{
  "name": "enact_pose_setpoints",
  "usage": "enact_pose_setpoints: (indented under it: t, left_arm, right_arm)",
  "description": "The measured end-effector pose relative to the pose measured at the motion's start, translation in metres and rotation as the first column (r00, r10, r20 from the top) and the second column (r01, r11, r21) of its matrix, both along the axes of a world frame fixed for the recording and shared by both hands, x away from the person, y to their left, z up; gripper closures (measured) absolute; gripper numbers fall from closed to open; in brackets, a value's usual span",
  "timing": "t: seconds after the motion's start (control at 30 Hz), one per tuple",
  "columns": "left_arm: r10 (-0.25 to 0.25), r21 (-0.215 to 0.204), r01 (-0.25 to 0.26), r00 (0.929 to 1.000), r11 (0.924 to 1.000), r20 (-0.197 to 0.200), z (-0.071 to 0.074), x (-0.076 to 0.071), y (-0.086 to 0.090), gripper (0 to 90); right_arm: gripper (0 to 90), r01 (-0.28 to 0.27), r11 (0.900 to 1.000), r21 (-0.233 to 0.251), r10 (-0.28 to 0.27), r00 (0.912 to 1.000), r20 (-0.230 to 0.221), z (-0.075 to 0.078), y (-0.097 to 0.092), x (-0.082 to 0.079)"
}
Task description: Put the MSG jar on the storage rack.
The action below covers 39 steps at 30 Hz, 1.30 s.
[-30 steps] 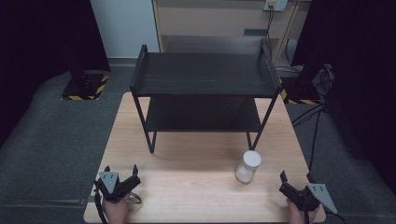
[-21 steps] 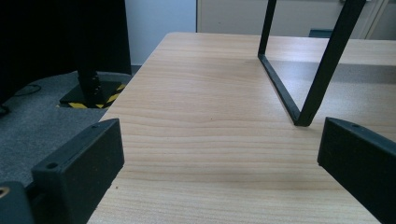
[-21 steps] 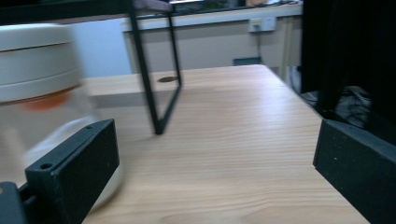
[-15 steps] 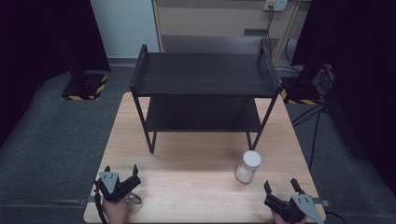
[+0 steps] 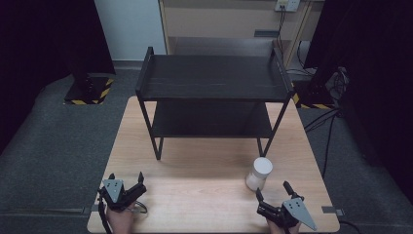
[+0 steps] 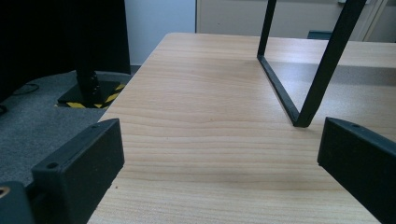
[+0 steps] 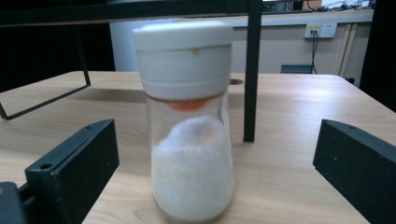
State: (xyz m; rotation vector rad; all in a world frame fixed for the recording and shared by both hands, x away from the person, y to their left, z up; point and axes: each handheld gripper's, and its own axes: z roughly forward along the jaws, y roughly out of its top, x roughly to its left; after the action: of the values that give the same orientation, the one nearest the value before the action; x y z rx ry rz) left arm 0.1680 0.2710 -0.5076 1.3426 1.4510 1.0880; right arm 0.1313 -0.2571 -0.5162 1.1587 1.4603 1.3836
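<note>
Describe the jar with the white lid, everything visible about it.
The jar is a small clear container, glass or plastic by its look, with a wide white screw-style lid and an orange part just under it. White powder or grains fill roughly the lower half. It stands upright on the wooden table, near the front right leg of the black shelf rack, touching nothing else. The right tongs are open, facing it without contact.

Black grippers [image 5: 125,184] — grey three-cornered top plates.

Grey carpet floor [image 5: 53,146], pale wall [image 5: 129,24], seemingly a wooden cabinet [image 5: 219,19] behind.
</note>
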Motion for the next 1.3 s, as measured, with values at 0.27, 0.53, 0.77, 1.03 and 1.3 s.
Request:
enact_pose_setpoints:
  t: [0.27, 0.53, 0.77, 1.03, 1.3]
  left_arm:
    - [0.001, -0.001, -0.001, 1.0, 1.0, 0.0, 0.0, 0.0, 0.0, 0.0]
    - [0.002, 0.0, -0.002, 1.0, 1.0, 0.0, 0.0, 0.0, 0.0, 0.0]
    - [0.002, 0.002, -0.002, 1.0, 1.0, 0.0, 0.0, 0.0, 0.0, 0.0]
    - [0.0, 0.001, 0.0, 1.0, 1.0, 0.0, 0.0, 0.0, 0.0, 0.0]
    - [-0.002, 0.0, 0.002, 1.0, 1.0, 0.0, 0.0, 0.0, 0.0, 0.0]
  right_arm:
    - [1.4, -0.011, 0.9999, -0.013, 0.011, 0.9999, 0.012, 0.009, 0.008, 0.017]
    - [6.2, -0.016, 0.9996, -0.025, 0.016, 0.9999, -0.001, 0.016, 0.014, 0.035]
    - [14.6, -0.007, 0.9999, -0.011, 0.007, 0.9999, -0.008, 0.02, 0.019, 0.047]
    - [24.5, -0.021, 0.9998, -0.006, 0.021, 0.9997, -0.01, 0.021, 0.02, 0.052]
    - [33.5, -0.018, 0.9998, 0.001, 0.018, 0.9996, 0.019, 0.015, 0.024, 0.048]
